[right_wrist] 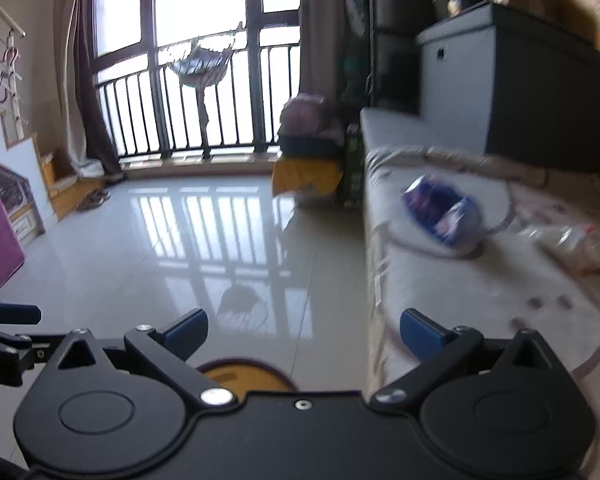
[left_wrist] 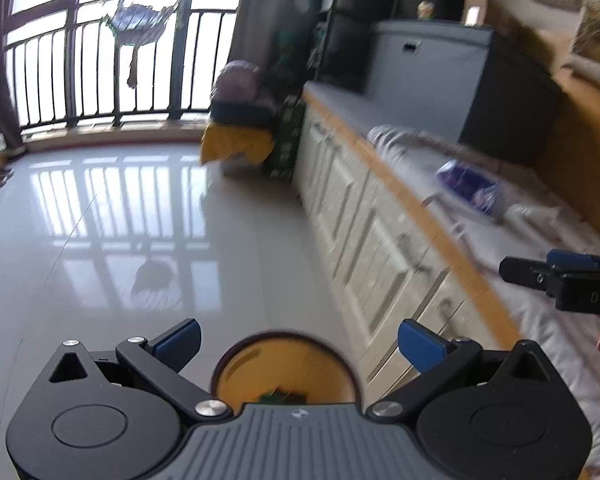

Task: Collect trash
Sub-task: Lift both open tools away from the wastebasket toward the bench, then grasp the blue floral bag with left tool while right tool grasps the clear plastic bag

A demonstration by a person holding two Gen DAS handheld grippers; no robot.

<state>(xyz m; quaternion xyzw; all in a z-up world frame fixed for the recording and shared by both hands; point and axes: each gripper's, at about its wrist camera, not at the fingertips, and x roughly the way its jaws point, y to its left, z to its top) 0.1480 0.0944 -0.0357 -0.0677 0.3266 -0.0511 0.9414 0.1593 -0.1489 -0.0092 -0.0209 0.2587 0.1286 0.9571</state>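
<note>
Above a glossy tiled floor (right_wrist: 160,240), both grippers hang released, jaws spread and empty: the left gripper (left_wrist: 298,344) and the right gripper (right_wrist: 304,330). At about two o'clock in the right wrist view, a crumpled blue-and-purple wrapper (right_wrist: 440,212) lies on the cushioned surface (right_wrist: 440,292), with a clear plastic bag (right_wrist: 568,244) just beyond it at three o'clock. A round yellow bin (left_wrist: 284,372) sits below, at six o'clock. The approach step seems under way; next, the right gripper likely needs to reach the wrapper and clench it.
</note>
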